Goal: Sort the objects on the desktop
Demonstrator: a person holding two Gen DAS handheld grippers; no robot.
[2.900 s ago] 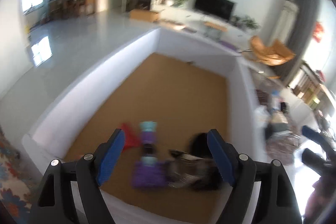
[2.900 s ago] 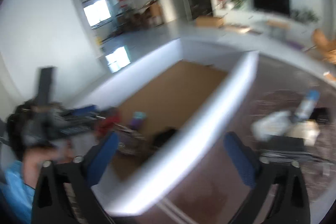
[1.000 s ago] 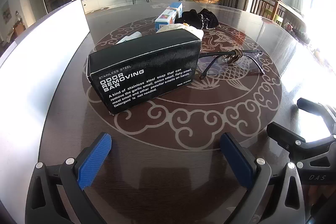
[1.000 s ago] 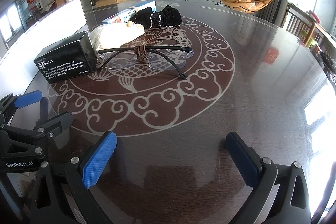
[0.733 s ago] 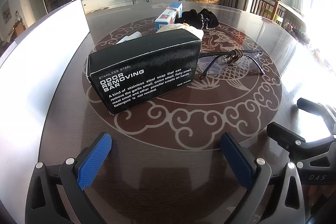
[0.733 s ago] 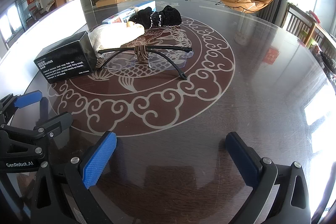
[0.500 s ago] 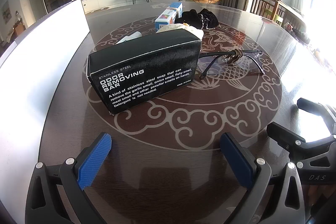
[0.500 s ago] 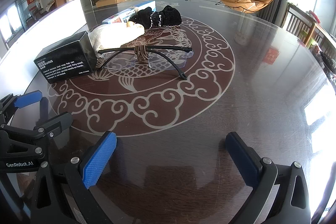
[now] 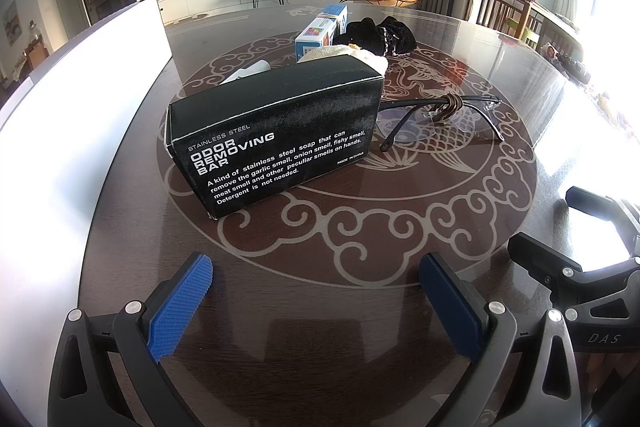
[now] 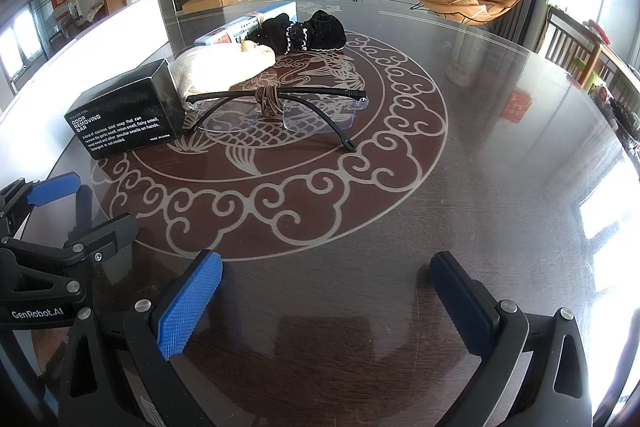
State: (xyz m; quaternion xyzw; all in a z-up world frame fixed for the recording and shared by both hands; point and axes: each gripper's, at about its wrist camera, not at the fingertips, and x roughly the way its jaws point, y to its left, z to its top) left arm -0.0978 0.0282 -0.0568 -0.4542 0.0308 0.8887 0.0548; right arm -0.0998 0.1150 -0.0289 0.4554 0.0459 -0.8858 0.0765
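Observation:
A black "odor removing bar" box (image 9: 276, 135) (image 10: 124, 113) stands on the dark round table (image 9: 320, 307) (image 10: 500, 167), straight ahead of my left gripper (image 9: 316, 283), which is open and empty. Glasses (image 9: 440, 111) (image 10: 280, 111) with a brown hair tie (image 10: 267, 101) on the bridge lie right of the box. Behind them sit a cream cloth (image 10: 224, 67), a black scrunchie (image 10: 304, 31) (image 9: 380, 33) and a blue-white carton (image 9: 322, 31) (image 10: 244, 25). My right gripper (image 10: 326, 287) is open, empty, near the table's front.
A white-walled bin (image 9: 68, 99) (image 10: 100, 39) stands along the table's left side. Each gripper shows at the edge of the other's view. Wooden chairs (image 9: 516, 11) stand at the far right. A living room with a TV lies behind.
Since 2.9 s ago both grippers swung from over the white bin to the table in front of the objects. Over the last second nothing has moved.

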